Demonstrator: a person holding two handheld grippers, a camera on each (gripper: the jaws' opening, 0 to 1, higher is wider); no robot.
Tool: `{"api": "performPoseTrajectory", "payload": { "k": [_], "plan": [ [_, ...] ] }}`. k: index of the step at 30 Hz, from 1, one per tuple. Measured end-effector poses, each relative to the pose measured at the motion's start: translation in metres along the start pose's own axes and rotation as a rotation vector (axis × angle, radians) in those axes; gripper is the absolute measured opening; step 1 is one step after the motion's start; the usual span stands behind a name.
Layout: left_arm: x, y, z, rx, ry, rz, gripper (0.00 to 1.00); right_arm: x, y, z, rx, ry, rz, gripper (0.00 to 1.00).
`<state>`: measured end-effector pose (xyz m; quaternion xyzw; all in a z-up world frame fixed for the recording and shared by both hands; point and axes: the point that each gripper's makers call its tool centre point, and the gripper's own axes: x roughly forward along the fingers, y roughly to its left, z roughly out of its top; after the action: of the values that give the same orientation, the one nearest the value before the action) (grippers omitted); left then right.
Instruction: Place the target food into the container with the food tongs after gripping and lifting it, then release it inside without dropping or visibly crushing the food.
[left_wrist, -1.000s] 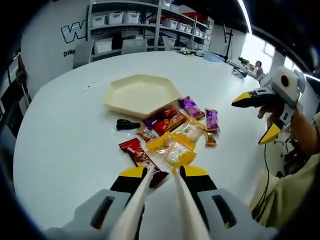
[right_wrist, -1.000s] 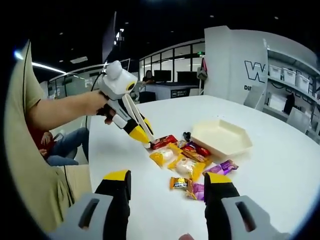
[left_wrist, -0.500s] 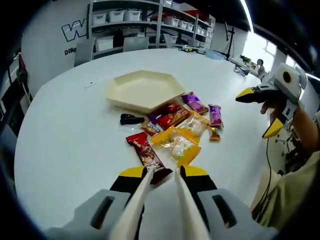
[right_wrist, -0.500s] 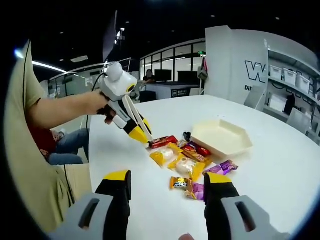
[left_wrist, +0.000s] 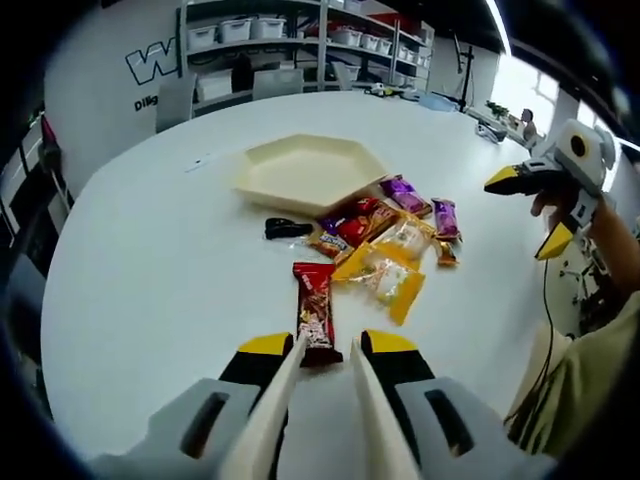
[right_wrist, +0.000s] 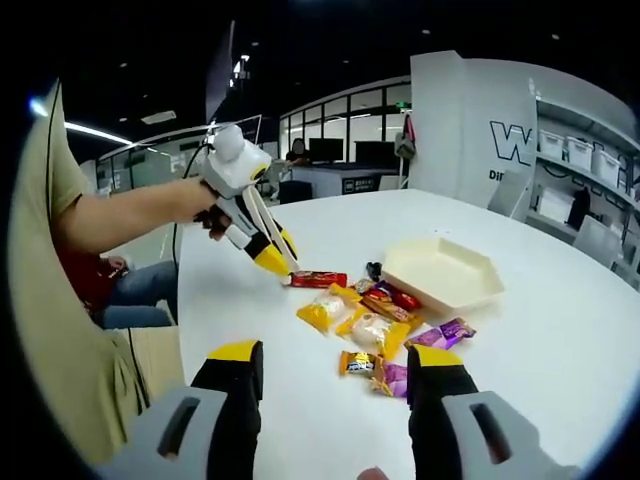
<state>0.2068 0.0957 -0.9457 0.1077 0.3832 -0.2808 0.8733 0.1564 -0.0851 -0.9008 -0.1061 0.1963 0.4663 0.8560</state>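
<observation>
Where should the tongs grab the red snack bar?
Probably across the middle of the red snack bar, pinching its two long edges. It lies flat, apart from the pile, pointing away from the left hand-held gripper, so come straight down from above with the tongs.

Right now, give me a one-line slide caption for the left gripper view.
Tongs held in the left gripper reach a red snack bar near the cream hexagonal tray.

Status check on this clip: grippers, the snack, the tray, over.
Left gripper holds food tongs, tips at the red snack bar, not lifted. Right gripper open, idle. Cream hexagonal tray holds nothing; snack pile lies between.
</observation>
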Motion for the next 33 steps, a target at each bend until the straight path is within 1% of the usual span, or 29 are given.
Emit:
{"api": "performPoseTrajectory", "payload": {
  "k": [7,12,18,24,29,33],
  "plan": [
    [-0.002,0.01,-0.002,0.027,0.01,0.031,0.25,0.0,0.0,-0.002,0.002,0.005,-0.001,0.56],
    [-0.002,0.015,0.003,0.043,0.001,0.045,0.25,0.001,0.0,-0.003,0.003,0.007,0.0,0.56],
    [0.001,0.013,0.012,0.043,-0.025,0.033,0.25,0.0,-0.001,-0.003,0.006,0.009,-0.002,0.56],
    [0.01,0.009,0.02,0.064,-0.032,0.022,0.25,0.0,-0.001,-0.005,0.007,0.013,-0.003,0.56],
    [0.015,0.01,0.021,0.081,-0.024,0.018,0.25,-0.001,-0.002,-0.006,0.009,0.015,-0.005,0.56],
    [0.019,0.011,0.018,0.097,-0.007,0.015,0.25,-0.002,-0.003,-0.007,0.009,0.017,-0.006,0.56]
  ]
}}
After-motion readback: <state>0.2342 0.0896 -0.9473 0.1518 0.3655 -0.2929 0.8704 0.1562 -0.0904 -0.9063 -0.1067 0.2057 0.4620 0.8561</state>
